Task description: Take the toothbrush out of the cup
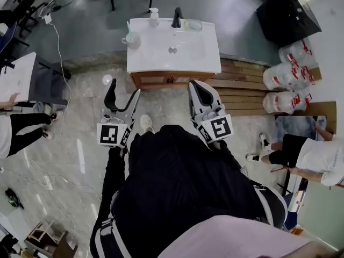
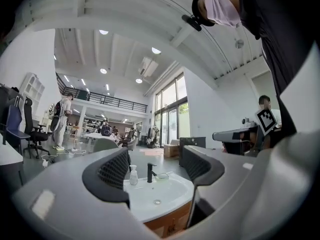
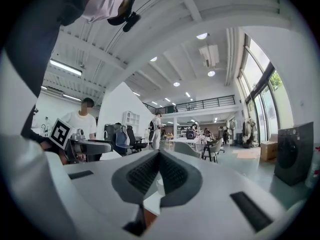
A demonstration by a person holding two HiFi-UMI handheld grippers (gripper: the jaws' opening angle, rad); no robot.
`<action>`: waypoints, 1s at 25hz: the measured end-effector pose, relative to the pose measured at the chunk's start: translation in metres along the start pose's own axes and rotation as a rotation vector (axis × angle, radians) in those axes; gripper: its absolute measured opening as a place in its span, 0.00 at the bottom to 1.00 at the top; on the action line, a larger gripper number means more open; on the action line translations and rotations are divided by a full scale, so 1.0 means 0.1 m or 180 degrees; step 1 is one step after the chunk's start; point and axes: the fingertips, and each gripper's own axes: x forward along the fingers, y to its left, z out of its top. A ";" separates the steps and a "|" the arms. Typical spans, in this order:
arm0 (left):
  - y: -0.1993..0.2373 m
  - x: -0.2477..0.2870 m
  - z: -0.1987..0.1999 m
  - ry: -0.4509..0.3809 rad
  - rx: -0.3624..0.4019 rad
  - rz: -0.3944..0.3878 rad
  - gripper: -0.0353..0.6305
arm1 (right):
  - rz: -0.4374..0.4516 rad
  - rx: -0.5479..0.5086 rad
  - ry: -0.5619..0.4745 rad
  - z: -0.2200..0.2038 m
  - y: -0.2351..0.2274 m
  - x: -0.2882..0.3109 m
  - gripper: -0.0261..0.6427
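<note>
Cup [image 1: 130, 40] is sitting at the left rear corner of the bench [image 1: 212, 52], close to the left edge. Toothbrush [image 1: 128, 27] is standing in it, sticking up above the rim. Along the back edge going right: bottle [image 1: 154, 17], faucet [image 1: 176, 18], dish [image 1: 193, 24]. Dish contents are too small to tell. Basin [image 1: 185, 46] is filling the middle.

Left claw [image 1: 122, 94] is gaping wide, nothing between the jaws. Its own view is showing the left claw [image 2: 154, 154] framing bottle [image 2: 133, 175], faucet [image 2: 149, 172] and basin [image 2: 162, 196] through the gap.

Right claw [image 1: 196, 86] is closed, gripping nothing. In its own view the right claw's [image 3: 159, 154] pad tips are touching.

Both claws are pointing at the bench's front edge, well apart from the cup.

Floor [image 1: 86, 90] left of the bench is lying open, with a cable [image 1: 58, 47] trailing across it. On the right, slats [image 1: 242, 85] and jugs [image 1: 285, 79] are crowding in.
</note>
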 end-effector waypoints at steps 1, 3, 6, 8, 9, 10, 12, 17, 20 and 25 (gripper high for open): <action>0.15 0.10 -0.02 0.0009 -0.0025 -0.0022 0.55 | -0.0023 0.0002 0.0003 0.00 -0.02 0.17 0.04; 0.42 0.29 -0.06 0.0013 -0.0098 -0.0061 0.55 | -0.0067 0.0016 0.0010 -0.01 -0.06 0.48 0.04; 0.77 0.56 -0.14 0.0050 -0.0187 -0.0101 0.55 | -0.0112 0.0022 0.0035 -0.03 -0.11 0.89 0.04; 0.97 0.74 -0.24 0.0099 -0.0247 -0.0104 0.55 | -0.0123 0.0007 0.0069 -0.07 -0.16 1.13 0.04; 1.05 0.84 -0.30 0.0129 -0.0276 -0.0100 0.55 | -0.0119 -0.0003 0.0091 -0.10 -0.20 1.23 0.04; 1.13 0.93 -0.36 0.0161 -0.0303 -0.0091 0.55 | -0.0112 -0.0011 0.0112 -0.13 -0.24 1.33 0.04; 1.26 1.11 -0.47 0.0217 -0.0342 -0.0060 0.55 | -0.0096 -0.0012 0.0147 -0.18 -0.34 1.49 0.04; 1.51 1.63 -0.86 0.0445 -0.0352 -0.0011 0.55 | -0.0031 0.0011 0.0228 -0.34 -0.63 1.86 0.04; 1.69 1.97 -1.19 0.0653 -0.0387 0.0029 0.55 | 0.0047 0.0009 0.0289 -0.50 -0.77 2.08 0.04; 2.02 2.51 -1.97 0.1153 -0.0676 0.0204 0.55 | 0.0080 0.0066 0.0403 -0.83 -1.02 2.34 0.04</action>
